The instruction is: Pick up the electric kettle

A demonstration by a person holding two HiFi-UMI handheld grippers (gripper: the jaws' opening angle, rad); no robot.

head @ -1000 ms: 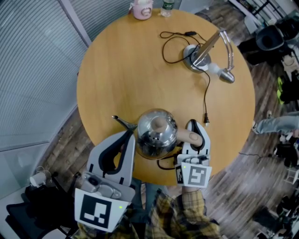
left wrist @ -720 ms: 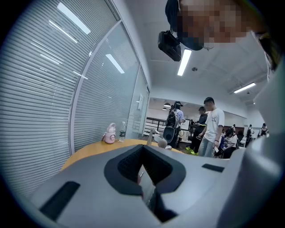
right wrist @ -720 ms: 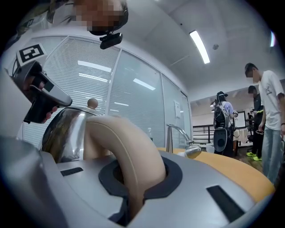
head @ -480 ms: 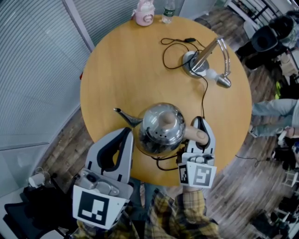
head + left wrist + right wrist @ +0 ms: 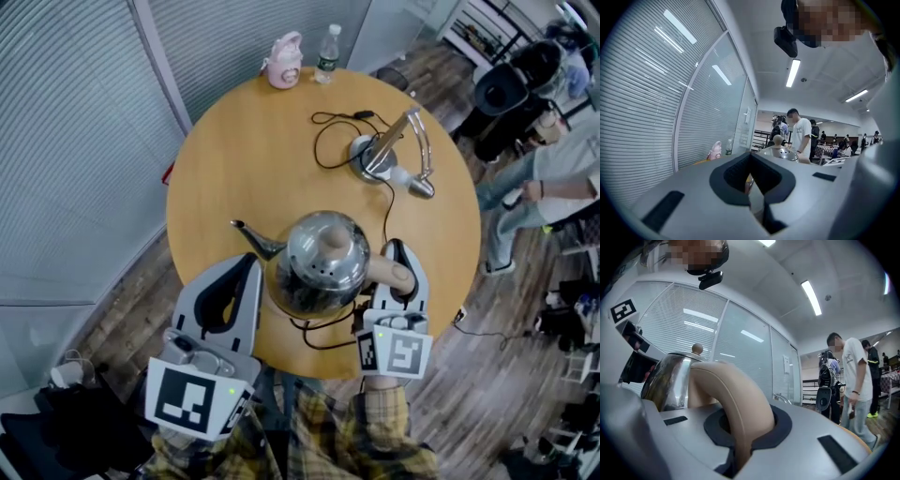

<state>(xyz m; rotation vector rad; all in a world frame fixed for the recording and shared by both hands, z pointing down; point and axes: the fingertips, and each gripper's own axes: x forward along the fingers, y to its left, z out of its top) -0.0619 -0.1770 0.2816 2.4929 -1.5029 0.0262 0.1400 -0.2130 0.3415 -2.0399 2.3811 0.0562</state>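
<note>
The left gripper (image 5: pixel 246 268) has its jaws brought together on nothing and lies just beside the left flank of the electric kettle (image 5: pixel 314 262), below the spout (image 5: pixel 251 238), more as a steadying guard than a grip. The kettle hangs over the near edge of the round bench (image 5: pixel 244 159), its steel dome facing up. A black lead (image 5: pixel 314 336) loops loose beneath it, so it looks to be raised clear of the wood already. To its right, the right gripper (image 5: pixel 397 255) is clamped on the tan handle (image 5: pixel 386 272); the right gripper view shows the handle filling the hollow of the closed jaws. The lift itself seems to be the step in hand. The next move calls for a level, steady carry, with the weight hung well off the handle and the trailing lead kept from snagging on the bench edge. Further back on the bench stand a pink cup (image 5: pixel 284 62) and a water bottle (image 5: pixel 326 52) at the far rim. To their right is a metal stand (image 5: pixel 375 155) with a curved arm and its own black cord (image 5: pixel 328 127), all well apart from the kettle. A person (image 5: pixel 553 178) and a dark chair (image 5: pixel 497 89) are off to the right of the bench.
</note>
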